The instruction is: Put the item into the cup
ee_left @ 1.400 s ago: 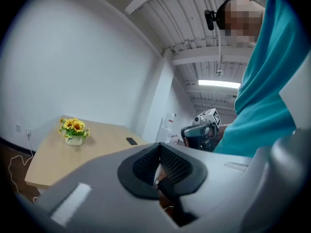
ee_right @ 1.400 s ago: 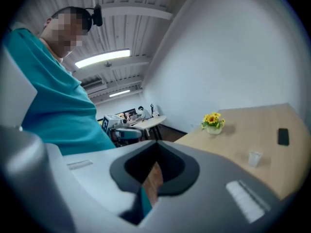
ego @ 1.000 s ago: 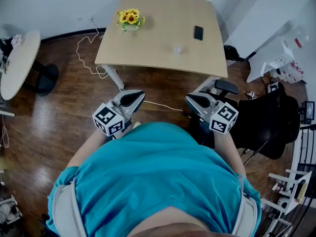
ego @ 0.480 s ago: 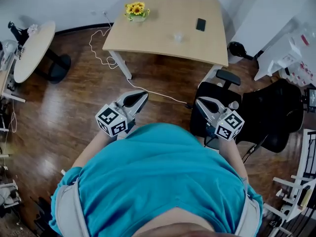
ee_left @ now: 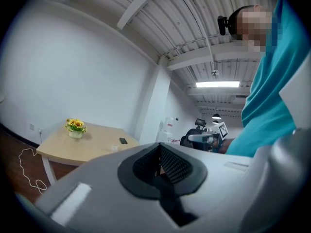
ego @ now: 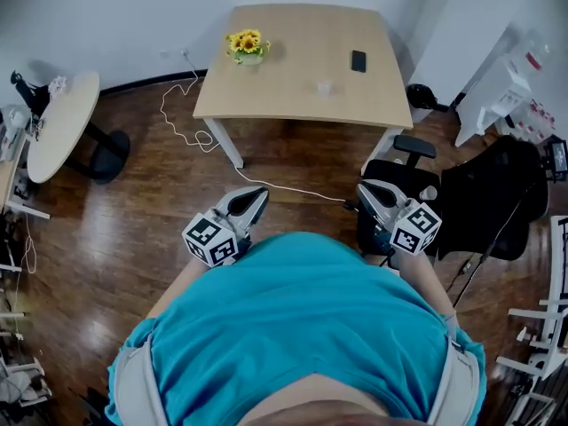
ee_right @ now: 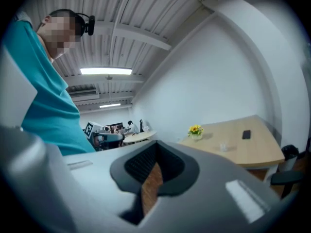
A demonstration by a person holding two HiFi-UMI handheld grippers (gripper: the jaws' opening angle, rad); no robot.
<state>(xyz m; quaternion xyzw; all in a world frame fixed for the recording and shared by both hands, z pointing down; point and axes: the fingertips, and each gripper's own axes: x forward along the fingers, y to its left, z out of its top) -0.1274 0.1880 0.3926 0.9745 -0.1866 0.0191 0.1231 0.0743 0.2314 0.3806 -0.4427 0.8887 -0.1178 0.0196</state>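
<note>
teal shirt (ego: pixel 293 327) filled the lower frame. surface (ego: pixel 293 60) sat upper centre, well apart from both tools. left tool (ego: pixel 252 197) and right tool (ego: pixel 369 188) were both clenched and empty, mid-frame. on the surface: flowers (ego: pixel 248 45) upper left, phone (ego: pixel 358 60) upper right, clear cup (ego: pixel 325 86) between them.

Left gripper (ee_left: pixel 159 159), jaws together, faces a far table (ee_left: pixel 92 144)

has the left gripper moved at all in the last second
Yes. The left gripper has pulled back, away from the wooden table: in the head view the gap between its tips and the table's near edge is wider than a second ago.
</note>
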